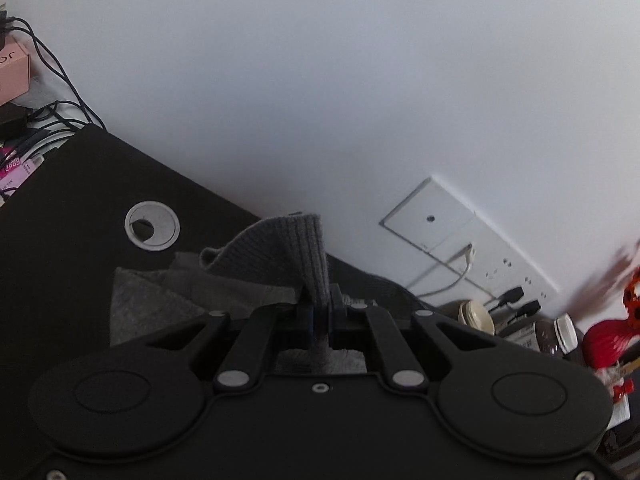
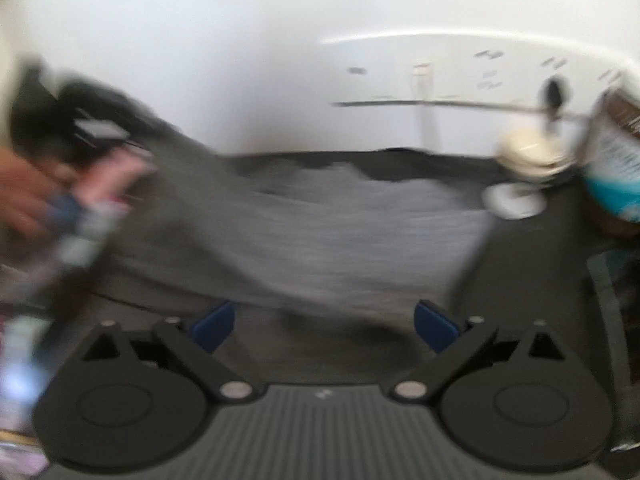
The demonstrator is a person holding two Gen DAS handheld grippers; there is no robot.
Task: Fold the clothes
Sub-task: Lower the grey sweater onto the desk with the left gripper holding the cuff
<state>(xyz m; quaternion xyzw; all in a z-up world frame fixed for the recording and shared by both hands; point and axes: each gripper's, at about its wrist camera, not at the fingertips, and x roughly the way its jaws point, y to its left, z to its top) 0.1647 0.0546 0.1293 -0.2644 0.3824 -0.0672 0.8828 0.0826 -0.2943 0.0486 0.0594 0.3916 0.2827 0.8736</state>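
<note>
On the matte black worktop point(image 1: 80, 200), with its round grey grommet point(image 1: 152, 225), the left gripper point(image 1: 320, 314) pinches a ribbed grey knit garment point(image 1: 288, 256) by a raised cuff-like fold. The right gripper point(image 2: 324, 326) has its blue-padded fingers point(image 2: 214, 326) spread wide before the blurred garment.

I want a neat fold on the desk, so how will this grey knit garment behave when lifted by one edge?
Probably floppy: the grey knit garment droops and creases where the left gripper pinches its ribbed edge. It looks light, since one pinch holds that part up. Its knit surface likely drags rather than slides on the dark desk.
</note>
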